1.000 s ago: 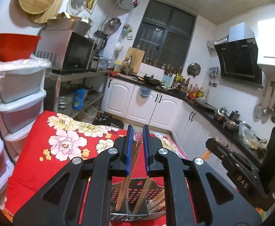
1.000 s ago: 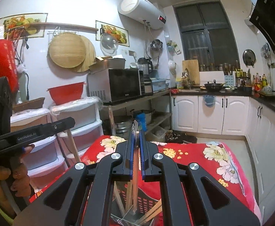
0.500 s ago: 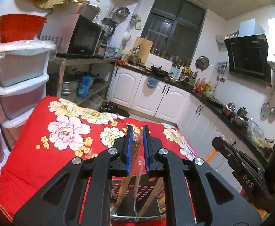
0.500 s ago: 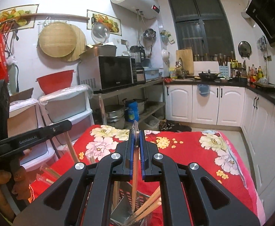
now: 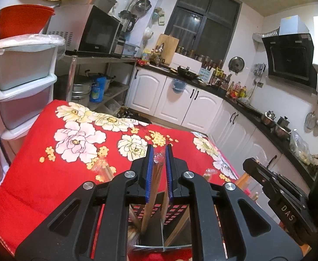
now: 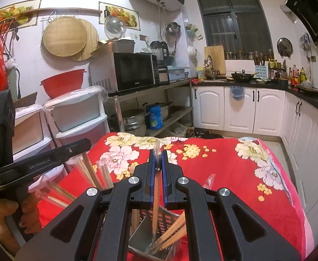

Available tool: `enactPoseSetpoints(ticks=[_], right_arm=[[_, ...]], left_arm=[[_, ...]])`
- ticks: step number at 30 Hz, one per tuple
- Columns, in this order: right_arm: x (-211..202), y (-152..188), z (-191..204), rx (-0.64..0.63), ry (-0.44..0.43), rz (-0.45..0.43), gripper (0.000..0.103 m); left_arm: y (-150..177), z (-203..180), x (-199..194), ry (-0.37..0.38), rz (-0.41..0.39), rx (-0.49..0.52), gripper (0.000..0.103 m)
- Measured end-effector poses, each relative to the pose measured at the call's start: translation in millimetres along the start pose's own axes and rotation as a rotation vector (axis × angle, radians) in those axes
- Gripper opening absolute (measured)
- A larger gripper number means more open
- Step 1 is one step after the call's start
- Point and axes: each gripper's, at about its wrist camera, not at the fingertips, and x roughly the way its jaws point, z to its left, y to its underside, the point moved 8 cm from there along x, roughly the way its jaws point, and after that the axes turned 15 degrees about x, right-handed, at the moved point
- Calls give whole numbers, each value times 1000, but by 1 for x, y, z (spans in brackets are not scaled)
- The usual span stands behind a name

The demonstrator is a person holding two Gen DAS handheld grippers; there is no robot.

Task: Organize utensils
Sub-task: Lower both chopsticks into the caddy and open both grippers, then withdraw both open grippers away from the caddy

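Observation:
A metal utensil holder (image 5: 176, 221) (image 6: 146, 239) with perforated walls and a divider stands on the red floral cloth, right under both grippers. My left gripper (image 5: 158, 158) is shut on wooden chopsticks (image 5: 151, 198) in a clear wrapper, whose lower ends reach down into the holder. My right gripper (image 6: 158, 158) is shut on another wrapped pair of chopsticks (image 6: 155, 200), also pointing down into the holder. More chopsticks (image 6: 174, 228) lean inside it. The left gripper's body (image 6: 39, 165) shows at the left of the right wrist view.
The table (image 5: 50, 174) under the red flowered cloth extends ahead. Stacked plastic drawers (image 5: 21, 82) and a metal shelf with a microwave (image 5: 93, 34) stand to its left. White kitchen cabinets (image 5: 180, 102) and a black counter run along the back and right. A hand (image 6: 0, 221) holds the left gripper.
Both grippers have sunk towards the holder, so the chopsticks they hold reach deeper into it. The view has tilted downward, showing more of the red cloth.

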Motion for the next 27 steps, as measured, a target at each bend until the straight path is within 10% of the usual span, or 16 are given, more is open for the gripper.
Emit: enactPoseSetpoints(ticks=[8,27], right_arm=[[2,10,-3,16,-1,29,6],[-16,23,-11,31,-8,62,45]], left_arm=[[7,-2,-3,10,22,0,6],[20,-14,-35,18,63,19,62]])
